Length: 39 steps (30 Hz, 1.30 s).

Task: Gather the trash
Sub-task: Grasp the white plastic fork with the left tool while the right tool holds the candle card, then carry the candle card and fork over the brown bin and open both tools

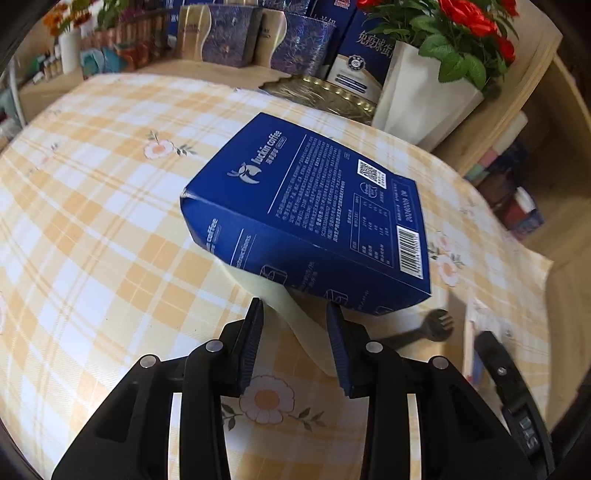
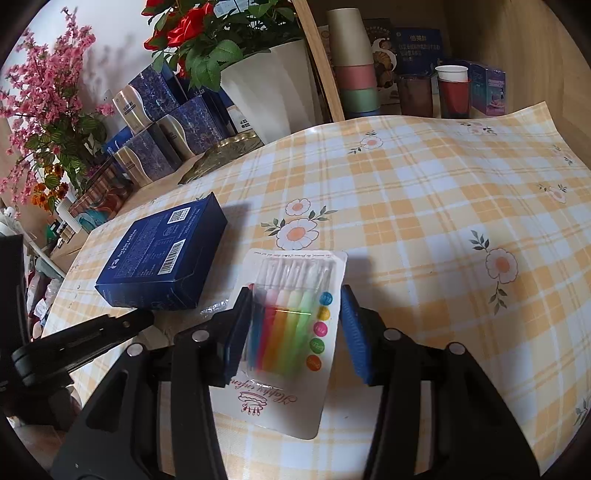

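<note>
A blue luckin coffee box (image 1: 314, 210) rests tilted on a pale cream sheet (image 1: 288, 310) on the checked tablecloth; it also shows in the right wrist view (image 2: 162, 254). My left gripper (image 1: 295, 314) is open, its fingers either side of the cream sheet just below the box. A black plastic fork (image 1: 424, 328) lies to its right. My right gripper (image 2: 295, 299) is open around a white card of coloured birthday candles (image 2: 291, 332) that lies flat on the cloth; the jaws are apart from the card's edges.
A white pot of red roses (image 1: 424, 96) and blue gift boxes (image 1: 225, 33) stand along the table's back edge, with a gold tray (image 1: 317, 92). Stacked cups (image 2: 354, 59) sit on a wooden shelf. The left gripper's arm (image 2: 74, 339) reaches in beside the box.
</note>
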Motion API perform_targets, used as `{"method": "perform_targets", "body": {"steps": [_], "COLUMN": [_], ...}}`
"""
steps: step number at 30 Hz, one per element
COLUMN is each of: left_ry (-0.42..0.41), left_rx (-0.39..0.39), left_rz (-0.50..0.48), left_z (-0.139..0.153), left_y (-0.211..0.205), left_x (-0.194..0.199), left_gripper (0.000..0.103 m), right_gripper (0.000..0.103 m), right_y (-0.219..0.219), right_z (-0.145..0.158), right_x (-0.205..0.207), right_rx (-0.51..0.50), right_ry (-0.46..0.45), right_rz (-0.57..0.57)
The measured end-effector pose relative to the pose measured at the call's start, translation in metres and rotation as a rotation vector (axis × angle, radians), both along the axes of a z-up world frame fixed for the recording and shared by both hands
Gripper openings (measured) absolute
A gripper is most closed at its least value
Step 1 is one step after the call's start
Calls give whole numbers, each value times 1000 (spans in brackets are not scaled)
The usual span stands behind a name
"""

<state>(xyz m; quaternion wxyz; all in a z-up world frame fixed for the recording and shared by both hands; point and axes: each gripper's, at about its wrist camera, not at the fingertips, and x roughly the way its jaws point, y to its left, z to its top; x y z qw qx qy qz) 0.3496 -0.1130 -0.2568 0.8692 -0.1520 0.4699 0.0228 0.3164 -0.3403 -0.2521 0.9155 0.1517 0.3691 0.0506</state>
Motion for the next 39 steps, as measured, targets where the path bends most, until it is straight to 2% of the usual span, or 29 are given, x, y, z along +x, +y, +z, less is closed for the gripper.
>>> {"method": "perform_targets", "body": {"steps": [4, 5, 6, 8, 9, 13, 18, 28, 33, 39], "left_ry": [11, 12, 9, -12, -11, -17, -18, -93, -124, -138], "left_rx": [118, 126, 123, 68, 67, -2, -37, -12, -8, -49], "left_rz": [-1, -4, -14, -79, -88, -162, -243, -317, -357, -383], "left_z": [0, 1, 0, -1, -1, -3, -2, 22, 35, 48], "left_y": [-15, -16, -14, -6, -4, 20, 53, 83, 86, 94], "left_x": [7, 8, 6, 2, 0, -22, -56, -110, -135, -175], "left_gripper": [34, 33, 25, 4, 3, 3, 3, 3, 3, 3], "right_gripper": [49, 49, 49, 49, 49, 49, 49, 49, 49, 49], "right_y": [-1, -2, -2, -5, -5, -7, -5, 10, 23, 42], "right_z": [0, 0, -1, -1, -1, -1, 1, 12, 27, 51], "right_x": [-2, -2, -2, -2, -3, -3, -6, -18, -45, -94], "right_rx": [5, 9, 13, 31, 31, 42, 34, -44, -80, -113], "right_ry": [-5, -5, -6, -8, -12, -21, -42, -77, -91, -117], "right_rz": [-3, -5, -5, -2, 0, -3, -2, 22, 62, 127]}}
